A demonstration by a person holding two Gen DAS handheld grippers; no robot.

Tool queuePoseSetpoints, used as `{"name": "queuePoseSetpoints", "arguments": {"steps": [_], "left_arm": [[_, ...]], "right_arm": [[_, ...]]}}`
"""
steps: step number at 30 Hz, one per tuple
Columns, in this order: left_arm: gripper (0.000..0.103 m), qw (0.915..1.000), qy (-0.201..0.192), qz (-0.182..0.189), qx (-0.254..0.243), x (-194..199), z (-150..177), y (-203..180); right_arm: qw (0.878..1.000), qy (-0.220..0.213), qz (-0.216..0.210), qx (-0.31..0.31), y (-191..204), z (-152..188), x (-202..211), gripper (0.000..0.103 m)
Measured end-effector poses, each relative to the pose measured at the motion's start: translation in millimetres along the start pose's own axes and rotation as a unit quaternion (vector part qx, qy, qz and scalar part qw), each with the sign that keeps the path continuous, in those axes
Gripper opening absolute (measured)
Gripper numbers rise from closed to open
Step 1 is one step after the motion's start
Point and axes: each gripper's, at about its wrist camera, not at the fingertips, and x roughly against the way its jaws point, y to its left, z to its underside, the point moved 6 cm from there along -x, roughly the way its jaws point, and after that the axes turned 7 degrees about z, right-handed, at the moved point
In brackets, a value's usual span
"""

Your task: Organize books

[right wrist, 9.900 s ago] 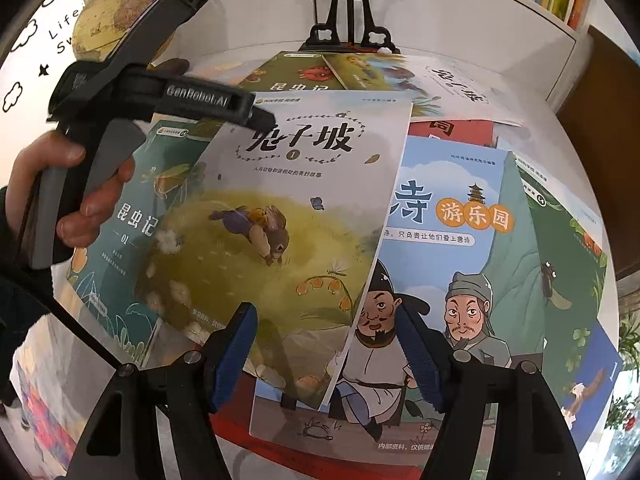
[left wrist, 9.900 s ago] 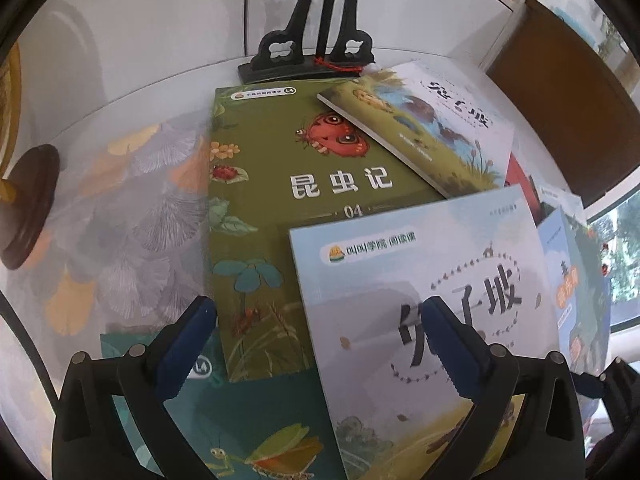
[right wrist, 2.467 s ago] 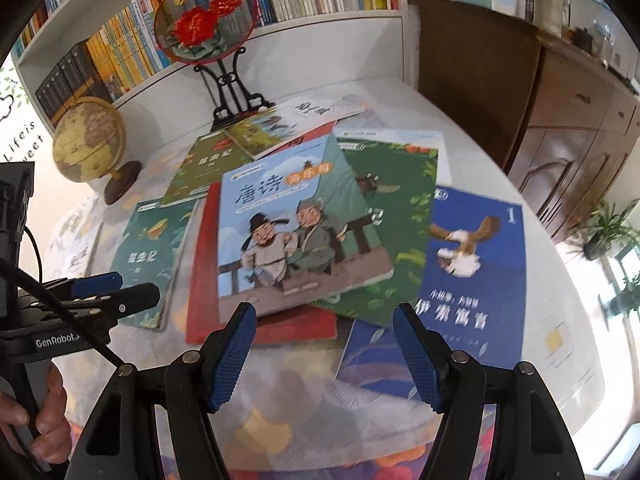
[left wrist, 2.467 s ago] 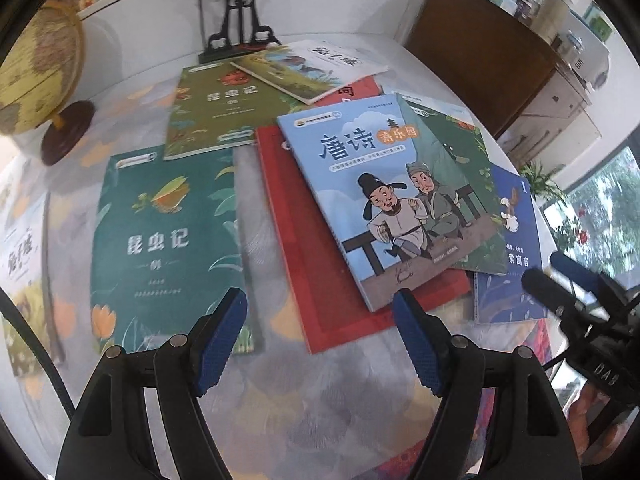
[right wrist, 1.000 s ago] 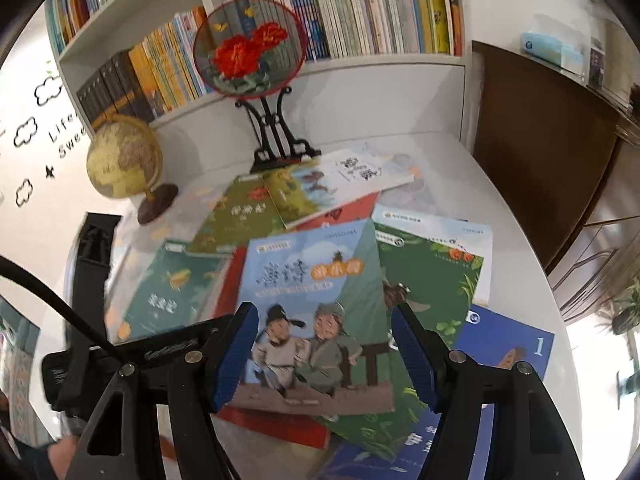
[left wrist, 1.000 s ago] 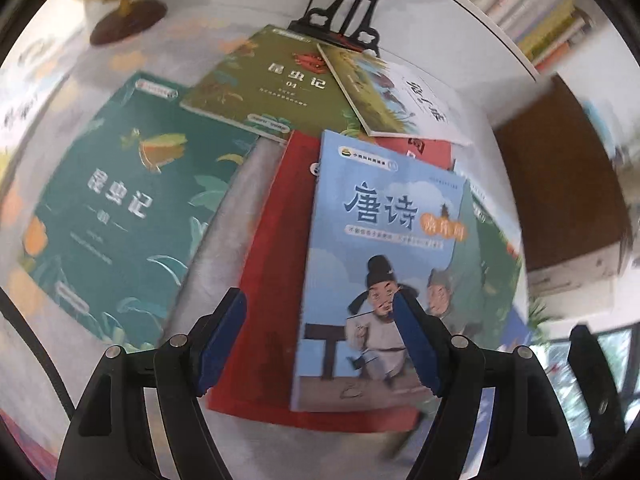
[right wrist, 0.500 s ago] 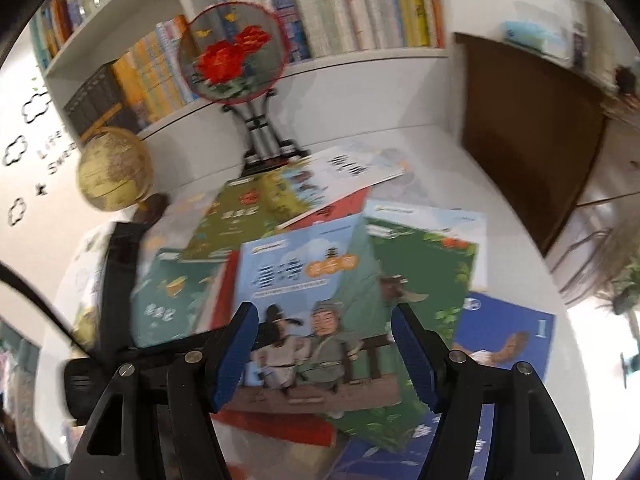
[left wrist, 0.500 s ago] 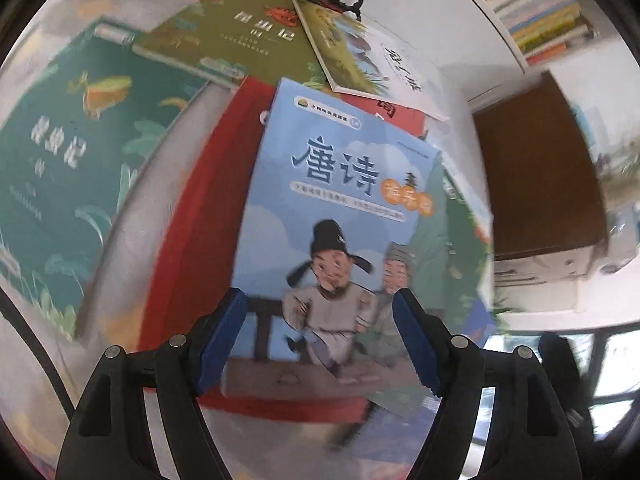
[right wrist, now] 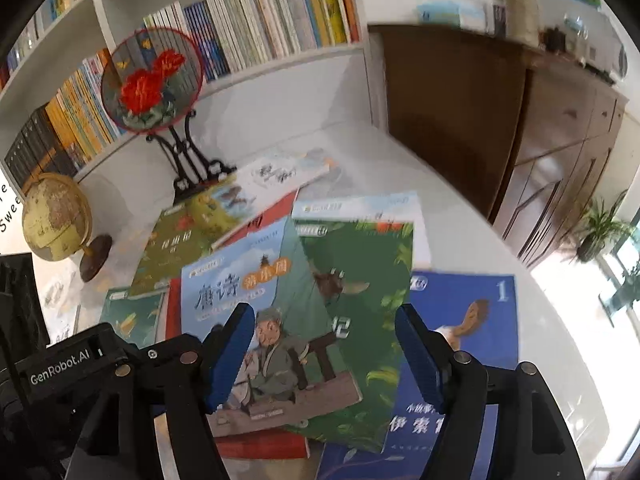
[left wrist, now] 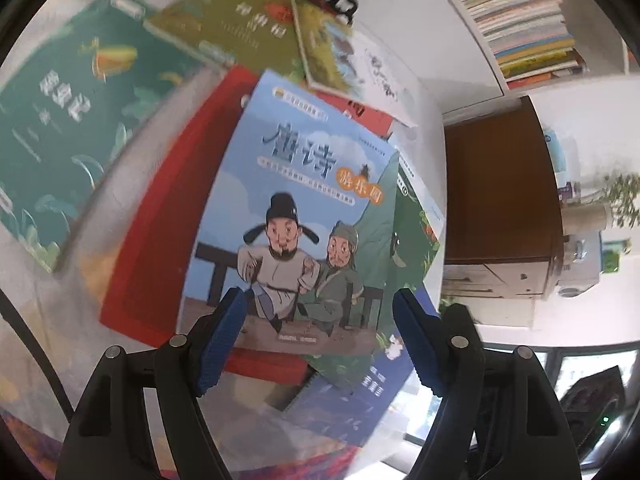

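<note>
So the book on top is a thin glossy paperback, light blue cover (left wrist: 296, 184) with 2 cartoon figures in robes sitting on a bench, lying flat and a bit skewed on the white tabletop (right wrist: 448, 216). It's stacked over a bigger plain red book (left wrist: 160, 232) on one side and a leafy green cover (right wrist: 360, 320) on the other, with a dark blue one marked with a 1 (right wrist: 472, 312) poking out under the green. Further back there's a teal cover (left wrist: 68, 120), an olive green one (left wrist: 240, 28) and a pale picture book (left wrist: 352, 68) lapped over its corner, all flat, soft-cover, rectangular. The left gripper (left wrist: 320, 332) hangs right over the near edge of the light blue book, blue ribbed pads spread wide with nothing between them, and the bench part of the cover shows in the gap. The right gripper (right wrist: 324, 356) is over the same near end from the other side, jaws apart and they've just been opening a touch more, nothing pinched. Can't really tell if either one's tips touch the cover, the shots are kinda smeary. In the right wrist view the left tool's black body sits just beside. Behind it all: a small globe (right wrist: 56, 216) on a wooden foot, a round fan with red flowers (right wrist: 152, 80) on a black stand, and shelves (right wrist: 256, 20) packed with spines.
</note>
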Motion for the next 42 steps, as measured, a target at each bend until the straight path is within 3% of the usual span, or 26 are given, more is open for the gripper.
{"name": "queuePoseSetpoints", "arguments": {"steps": [4, 9, 10, 11, 12, 14, 18, 28, 33, 36, 38, 42], "left_arm": [[0.074, 0.9997, 0.005, -0.024, -0.006, -6, 0, 13], [0.074, 0.9926, 0.010, -0.105, -0.060, -17, -12, 46], [0.079, 0.9910, 0.005, -0.100, -0.089, -17, -14, 44], [0.083, 0.9864, 0.003, -0.109, -0.123, -17, -16, 39], [0.083, 0.9759, 0.012, -0.141, -0.166, -20, -17, 36], [0.083, 0.9608, 0.032, -0.171, -0.216, -26, -17, 33], [0.083, 0.9450, 0.038, -0.201, -0.255, -27, -22, 39], [0.084, 0.9548, 0.085, -0.134, -0.252, -35, -36, 44], [0.084, 0.9587, 0.086, -0.112, -0.247, -31, -34, 44], [0.084, 0.9611, 0.087, -0.102, -0.242, -29, -36, 44], [0.084, 0.9626, 0.082, -0.097, -0.239, -24, -34, 45], [0.081, 0.9657, 0.075, -0.075, -0.237, -7, -30, 44]], "right_arm": [[0.999, 0.041, -0.016, -0.006, 3, 12, -15, 0.071], [0.995, 0.040, 0.010, 0.092, 7, 18, -34, 0.071], [0.992, 0.043, 0.020, 0.121, 8, 21, -41, 0.071], [0.985, 0.057, 0.035, 0.159, 9, 27, -53, 0.071], [0.981, 0.069, 0.036, 0.177, 9, 31, -60, 0.071], [0.977, 0.090, 0.022, 0.193, 5, 37, -72, 0.071], [0.975, 0.106, -0.018, 0.194, 3, 35, -78, 0.071], [0.965, 0.120, -0.092, 0.213, 22, 22, -89, 0.071], [0.960, 0.127, -0.125, 0.215, 37, 27, -86, 0.056], [0.951, 0.147, -0.173, 0.210, 45, 33, -80, 0.042], [0.948, 0.154, -0.186, 0.209, 51, 40, -79, 0.040], [0.950, 0.141, -0.172, 0.221, 61, 43, -79, 0.040]]}}
